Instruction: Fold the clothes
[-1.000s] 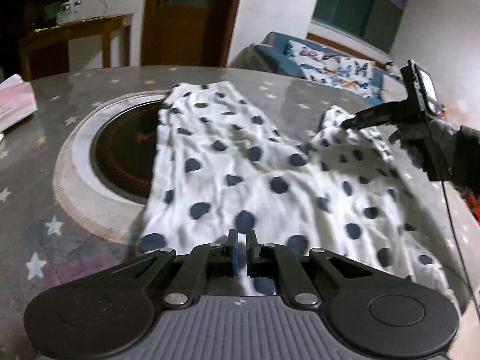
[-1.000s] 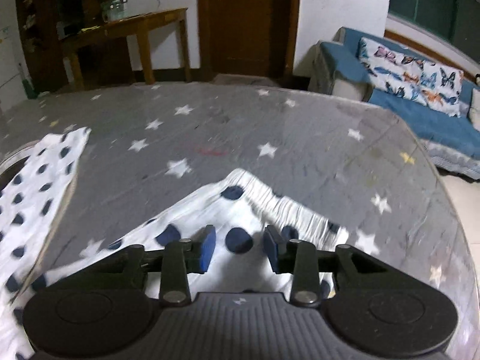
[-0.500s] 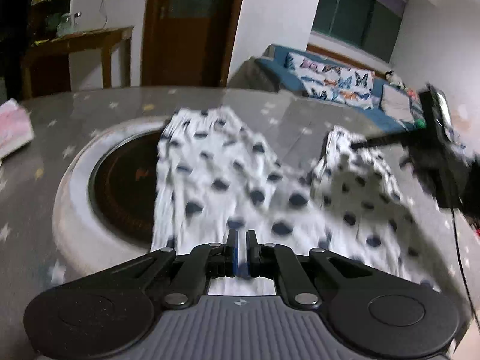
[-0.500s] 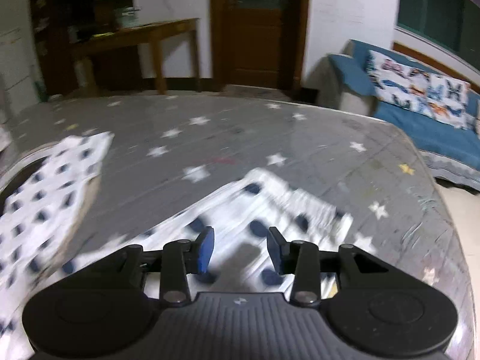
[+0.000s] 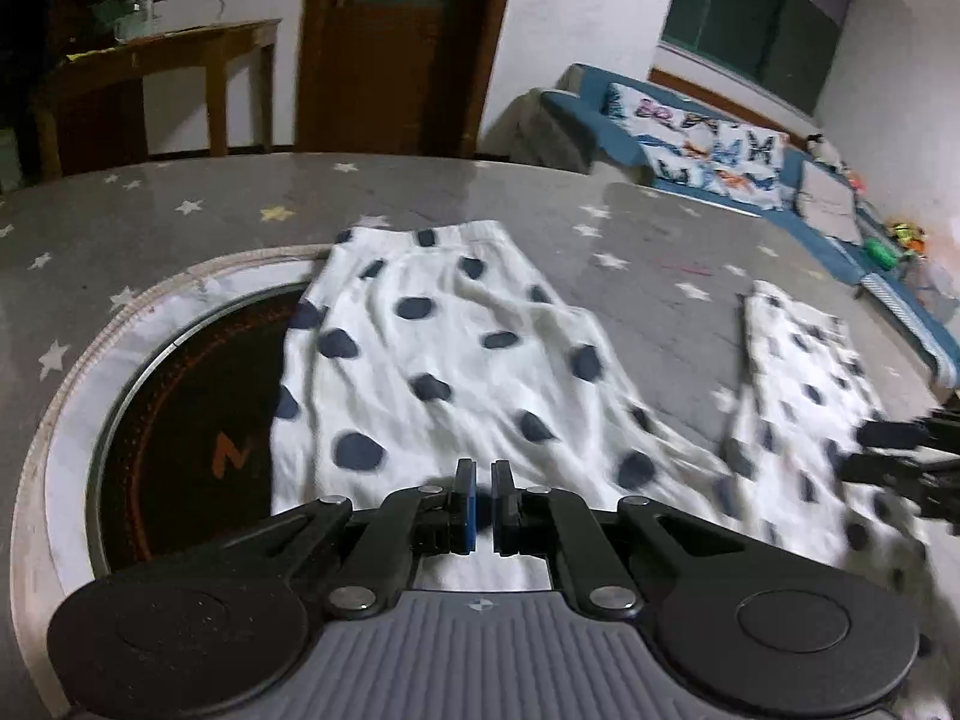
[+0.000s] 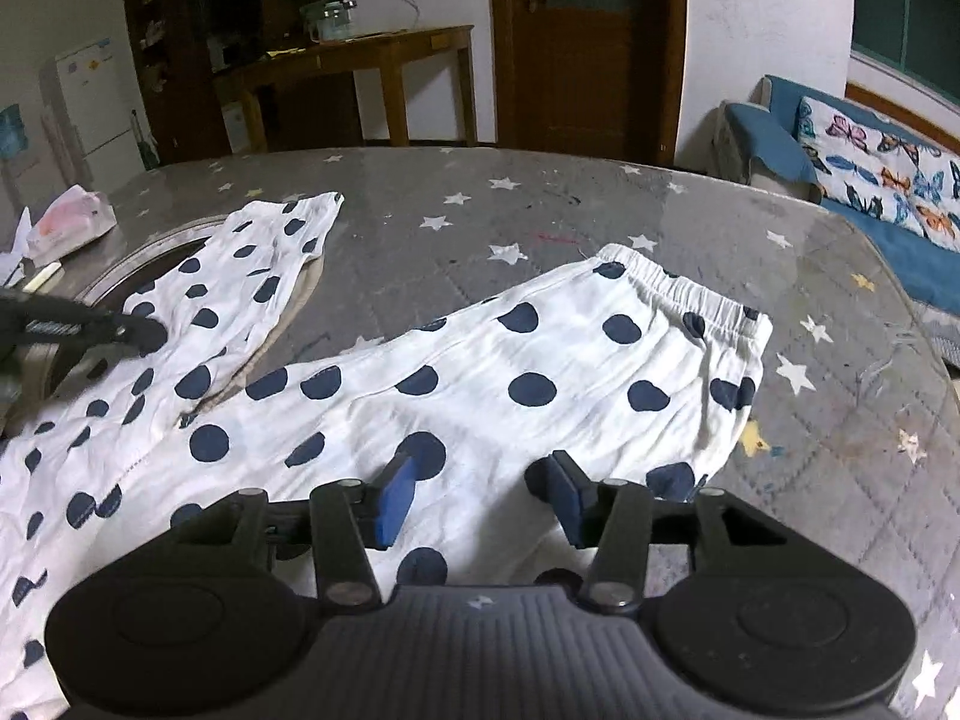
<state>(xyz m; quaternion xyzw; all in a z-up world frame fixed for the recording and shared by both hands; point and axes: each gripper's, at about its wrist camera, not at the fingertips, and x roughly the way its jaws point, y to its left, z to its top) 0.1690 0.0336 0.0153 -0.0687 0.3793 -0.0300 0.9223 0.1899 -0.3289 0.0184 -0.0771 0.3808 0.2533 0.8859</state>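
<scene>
The white, navy-dotted cotton trousers (image 6: 456,372) are lying unfolded, legs at eleven and one; left gripper (image 5: 483,495) is pinching fabric, right gripper (image 6: 480,495) is spreading empty.

One white garment with navy polka dots (image 6: 456,384), two legs. One grey star-print tabletop (image 6: 600,204), one round black inset hotplate (image 5: 180,420), one pink tissue pack (image 6: 72,222), two black grippers (image 5: 483,495) (image 6: 480,501).
</scene>
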